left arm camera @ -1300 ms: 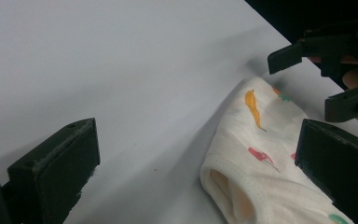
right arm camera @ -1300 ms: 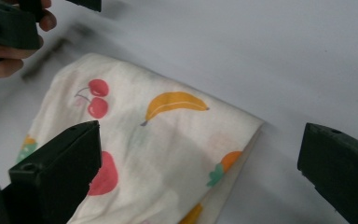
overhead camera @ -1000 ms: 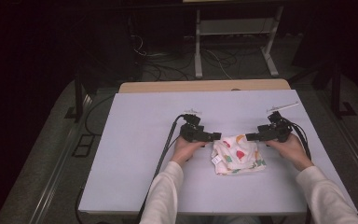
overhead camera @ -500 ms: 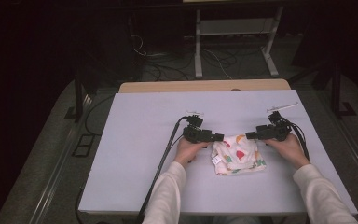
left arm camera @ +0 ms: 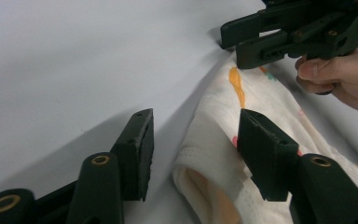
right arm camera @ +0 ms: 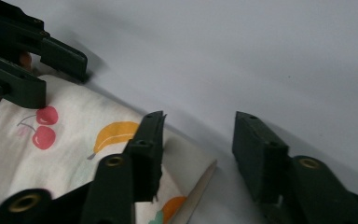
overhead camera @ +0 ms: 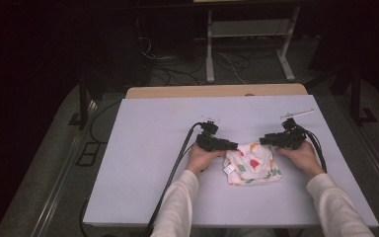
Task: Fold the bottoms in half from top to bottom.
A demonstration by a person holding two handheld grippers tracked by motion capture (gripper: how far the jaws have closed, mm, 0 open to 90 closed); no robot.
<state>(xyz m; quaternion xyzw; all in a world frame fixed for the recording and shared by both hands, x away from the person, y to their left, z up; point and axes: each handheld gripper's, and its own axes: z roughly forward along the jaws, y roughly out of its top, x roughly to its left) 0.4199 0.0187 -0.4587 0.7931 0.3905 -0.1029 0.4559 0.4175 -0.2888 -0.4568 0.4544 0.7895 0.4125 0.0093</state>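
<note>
Left gripper view showed the left gripper low over the table, its two black jaws standing apart after having just been closing, with the folded corner of the fruit-print cloth lying between them; the right-hand pad sat against the fabric while the other pad stood clear of it, so nothing was pinched. Farther off in that view, the right gripper hovered at the cloth's far corner, held by a hand

Right gripper view had the right gripper likewise parted, its jaws having just been narrowing, straddling the cloth's corner; one jaw lay over the fabric, the other over bare table, and no squeeze was visible

High view placed the cloth folded flat on the pale grey table, a little right of centre near the person's edge, with the left gripper at its upper left corner and the right gripper at its upper right. Cables trailed back from the grippers along the tabletop
</note>
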